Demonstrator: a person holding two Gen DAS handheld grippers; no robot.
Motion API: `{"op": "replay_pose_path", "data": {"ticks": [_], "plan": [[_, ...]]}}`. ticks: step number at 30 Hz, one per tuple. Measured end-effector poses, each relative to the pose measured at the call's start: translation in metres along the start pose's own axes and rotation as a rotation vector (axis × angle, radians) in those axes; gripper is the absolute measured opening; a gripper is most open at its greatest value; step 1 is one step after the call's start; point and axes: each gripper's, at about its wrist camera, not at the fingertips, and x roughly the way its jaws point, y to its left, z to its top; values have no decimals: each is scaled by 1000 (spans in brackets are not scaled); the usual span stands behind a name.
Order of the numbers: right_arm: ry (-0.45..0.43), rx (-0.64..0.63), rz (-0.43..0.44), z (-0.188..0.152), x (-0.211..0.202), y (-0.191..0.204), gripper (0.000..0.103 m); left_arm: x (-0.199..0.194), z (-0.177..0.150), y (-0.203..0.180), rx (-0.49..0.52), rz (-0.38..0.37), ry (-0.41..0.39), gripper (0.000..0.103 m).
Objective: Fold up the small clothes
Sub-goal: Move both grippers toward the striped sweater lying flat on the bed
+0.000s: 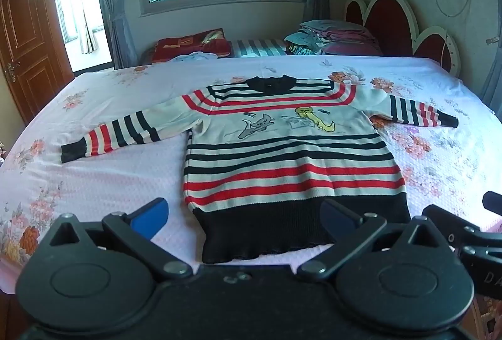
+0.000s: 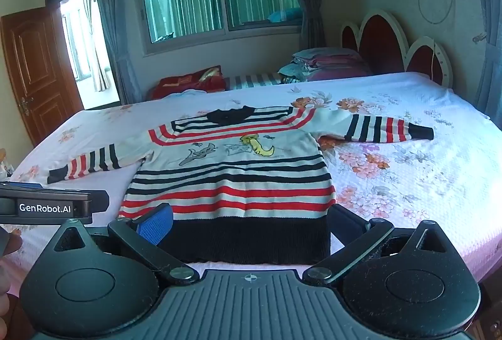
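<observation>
Already spread flat, the striped sweater (image 1: 288,151) lies face up on the bed (image 1: 94,177), collar toward twelve o'clock, black hem toward six, one sleeve running out to nine o'clock and the other to three. Both tools hover short of the hem and hold nothing: the left gripper (image 1: 248,220) has its jaws wide, and the right gripper (image 2: 251,225) likewise, neither touching cloth. The knit looks soft, light and limp, so it should drape and drag across the floral sheet rather than keep a shape; a single pinch would likely bunch it. Sensible holds seem to be the sleeve cuffs (image 1: 73,151) for folding the arms inward, then the ribbed hem corners (image 2: 175,246), where the fabric is thickest. No container shows; only a stack of folded linens (image 1: 332,35) sits beyond the bed near one o'clock.
</observation>
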Motion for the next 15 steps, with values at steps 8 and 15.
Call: {"op": "replay_pose_path", "data": {"ticks": [8,15], "plan": [[0,4,0,0,0,-1,103,0,0,1,1,2,1,103],[-2,4,1,-1,-1,-2,103,0,0,1,1,2,-2,103]]}}
